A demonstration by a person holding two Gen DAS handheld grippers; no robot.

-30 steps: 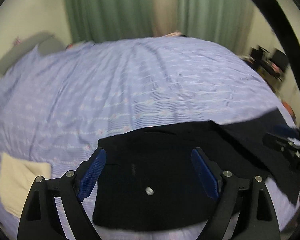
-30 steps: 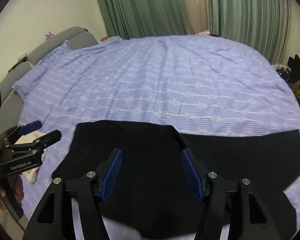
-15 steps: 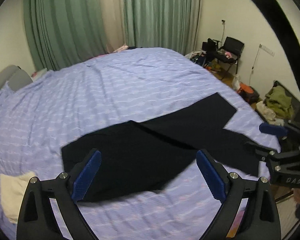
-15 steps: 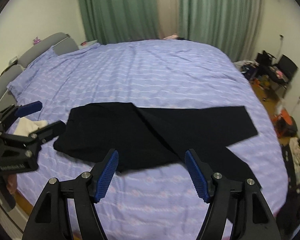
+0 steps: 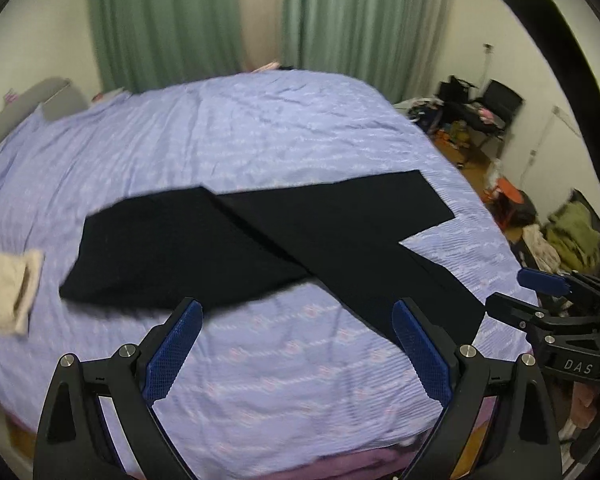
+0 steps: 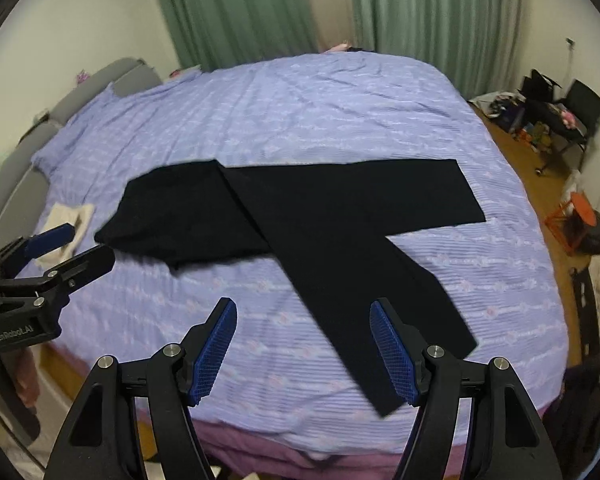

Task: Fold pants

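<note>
Black pants (image 5: 268,240) lie flat on the purple bedspread (image 5: 260,128), waist to the left, the two legs spread apart in a V to the right; they also show in the right wrist view (image 6: 320,224). My left gripper (image 5: 296,340) is open and empty, held above the bed's near edge, short of the pants. My right gripper (image 6: 304,340) is open and empty, above the near edge beside the lower leg's hem. Each gripper shows in the other's view: the right gripper (image 5: 540,296) and the left gripper (image 6: 56,248).
A folded cream cloth (image 5: 8,292) lies on the bed left of the waist. A grey headboard (image 6: 112,76) is at the far left. Green curtains (image 6: 240,8) hang behind. Chairs and clutter (image 6: 556,116) and an orange stool (image 6: 576,216) stand on the floor to the right.
Both grippers have pulled back and up from the pants towards the bed's near edge. The whole pants now show, with both legs spread out.
</note>
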